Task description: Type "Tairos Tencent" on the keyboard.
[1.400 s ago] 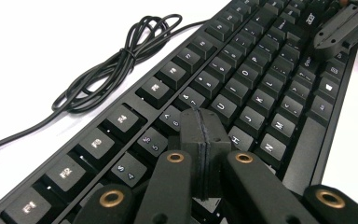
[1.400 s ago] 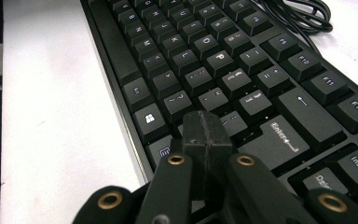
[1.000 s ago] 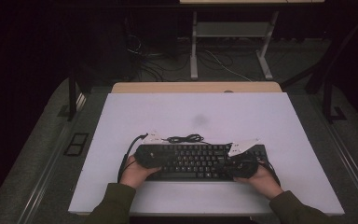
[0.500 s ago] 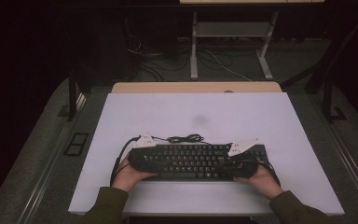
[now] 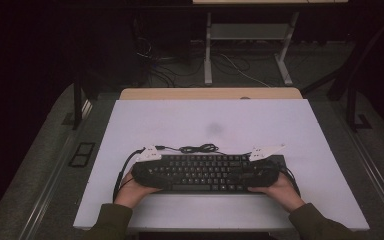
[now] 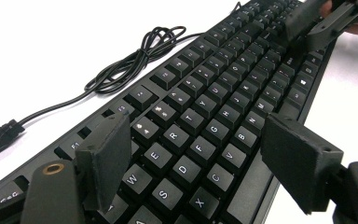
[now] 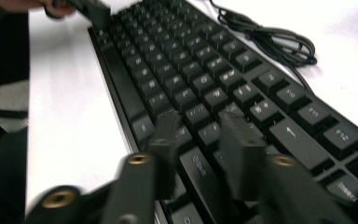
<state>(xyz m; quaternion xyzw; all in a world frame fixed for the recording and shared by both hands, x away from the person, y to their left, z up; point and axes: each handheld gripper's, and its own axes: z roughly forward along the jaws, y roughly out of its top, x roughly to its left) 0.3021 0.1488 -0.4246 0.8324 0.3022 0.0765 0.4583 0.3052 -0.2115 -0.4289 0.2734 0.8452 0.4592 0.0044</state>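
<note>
A black keyboard lies flat near the front edge of the white table, its coiled cable just behind it. My left gripper is at the keyboard's left end. Its jaws have just been opening and now stand wide apart above the letter keys, pressing on nothing. My right gripper is at the right end. Its blurred jaws have just been opening, and a gap shows between them over the keys. In the high view the left gripper and right gripper flank the keyboard.
The cable ends in a plug at the left. A wooden strip borders the table's far edge. Beyond it stand a metal frame and loose floor cables. The person's hands and green sleeves rest at the near edge.
The left hand has shifted slightly left and back at the keyboard's end. The right hand and the keyboard have stayed in place.
</note>
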